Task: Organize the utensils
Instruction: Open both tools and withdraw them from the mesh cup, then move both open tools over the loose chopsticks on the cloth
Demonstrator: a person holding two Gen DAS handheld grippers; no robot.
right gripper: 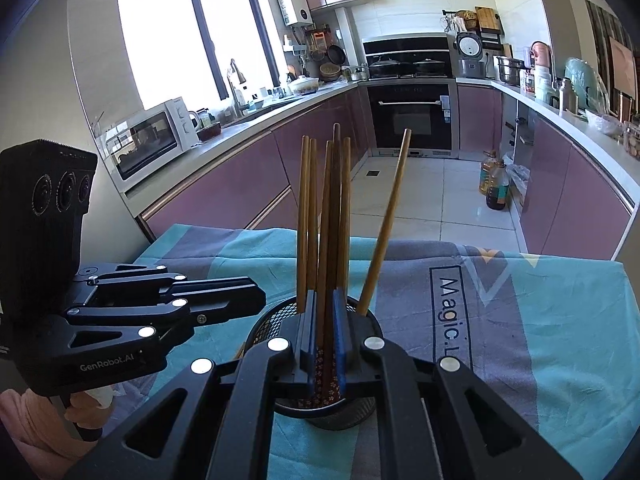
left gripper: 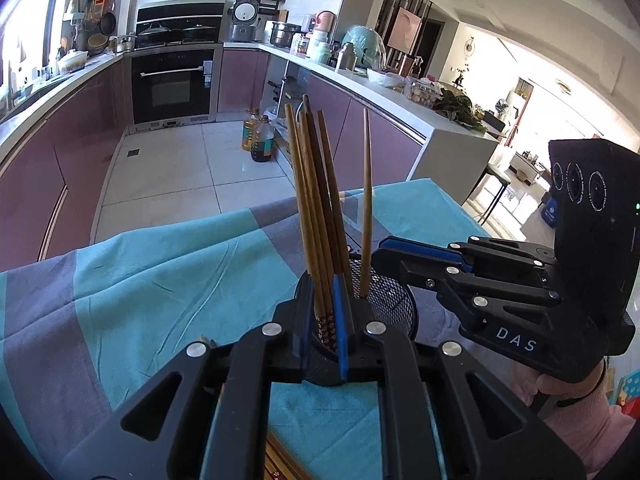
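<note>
A black mesh cup [left gripper: 396, 304] [right gripper: 272, 320] stands on the teal and grey tablecloth [left gripper: 160, 288] [right gripper: 540, 320]. Several brown chopsticks [left gripper: 316, 184] [right gripper: 332, 208] stand upright in it as a bunch, and one paler chopstick [left gripper: 366, 200] [right gripper: 386, 224] leans apart to the right. My left gripper [left gripper: 323, 284] [right gripper: 258, 298] sits at the cup's left rim, shut, holding nothing. My right gripper [right gripper: 325, 296] [left gripper: 380, 254] sits at the opposite rim, also shut and empty. In each wrist view the bunch shows through the thin slit between the blue pads.
A wooden strip [left gripper: 280, 460] lies on the cloth under my left gripper. Gloved hands [left gripper: 580, 412] [right gripper: 24, 412] hold the grippers. Past the table's far edge are the tiled kitchen floor, oil bottles [left gripper: 260, 136] [right gripper: 494, 184] and purple cabinets.
</note>
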